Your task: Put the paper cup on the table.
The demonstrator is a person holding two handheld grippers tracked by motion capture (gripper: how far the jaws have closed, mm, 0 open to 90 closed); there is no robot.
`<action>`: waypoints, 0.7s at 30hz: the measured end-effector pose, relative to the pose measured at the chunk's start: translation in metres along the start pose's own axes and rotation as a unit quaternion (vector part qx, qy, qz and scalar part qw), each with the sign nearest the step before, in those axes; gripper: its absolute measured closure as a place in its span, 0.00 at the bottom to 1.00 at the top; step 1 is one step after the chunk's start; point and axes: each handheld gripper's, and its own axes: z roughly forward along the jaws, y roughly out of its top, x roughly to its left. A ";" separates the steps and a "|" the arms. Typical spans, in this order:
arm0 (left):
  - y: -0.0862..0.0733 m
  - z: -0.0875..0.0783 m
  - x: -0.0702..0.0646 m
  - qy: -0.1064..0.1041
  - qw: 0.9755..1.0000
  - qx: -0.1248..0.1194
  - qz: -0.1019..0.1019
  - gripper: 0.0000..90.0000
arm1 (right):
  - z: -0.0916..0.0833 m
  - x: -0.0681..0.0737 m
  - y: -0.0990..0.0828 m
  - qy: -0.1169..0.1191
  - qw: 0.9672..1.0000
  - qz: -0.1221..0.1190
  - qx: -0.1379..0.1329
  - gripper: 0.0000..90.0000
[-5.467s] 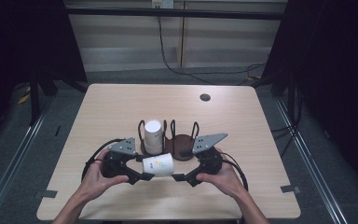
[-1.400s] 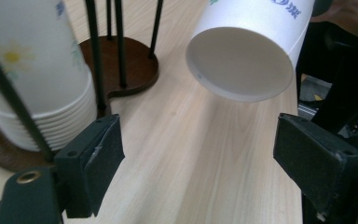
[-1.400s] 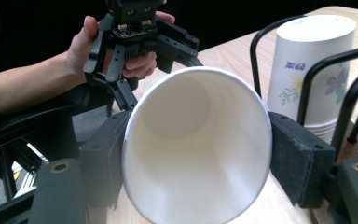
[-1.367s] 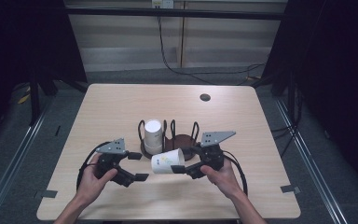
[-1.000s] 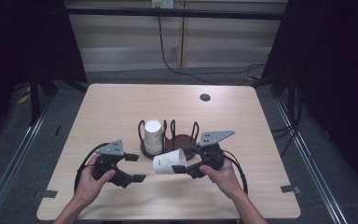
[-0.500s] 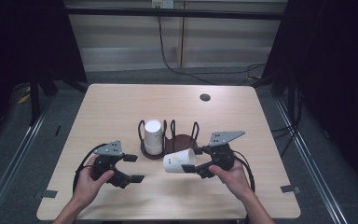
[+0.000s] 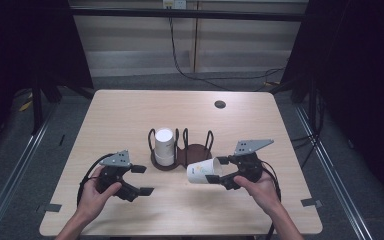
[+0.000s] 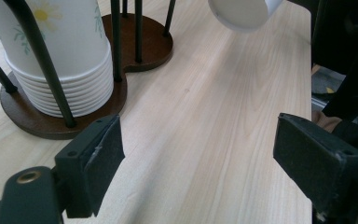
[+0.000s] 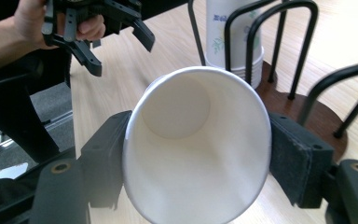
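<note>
Two black jaws of the right gripper (image 7: 219, 170) clamp a white paper cup (image 7: 203, 171), held sideways above the table (image 7: 130, 115) just beside the cup rack (image 7: 182, 150). The left gripper (image 7: 141, 180) is spread wide, empty, near the stacked cups (image 7: 164, 146).

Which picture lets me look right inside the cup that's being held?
The right gripper view: the paper cup opens toward the camera, squeezed between the right gripper and its black jaws, showing its white inside and bottom. The high view shows the cup small and sideways. The left gripper view catches just its base at the top edge.
</note>
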 end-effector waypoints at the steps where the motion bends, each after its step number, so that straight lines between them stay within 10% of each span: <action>1: 0.000 0.000 0.000 0.001 1.000 0.006 0.004 0.18 | -0.001 0.000 0.000 -0.001 1.000 -0.001 0.002 0.31; 21: -0.009 0.001 0.000 0.004 1.000 0.010 0.000 0.18 | -0.033 -0.018 -0.006 -0.043 0.999 0.016 0.026 0.31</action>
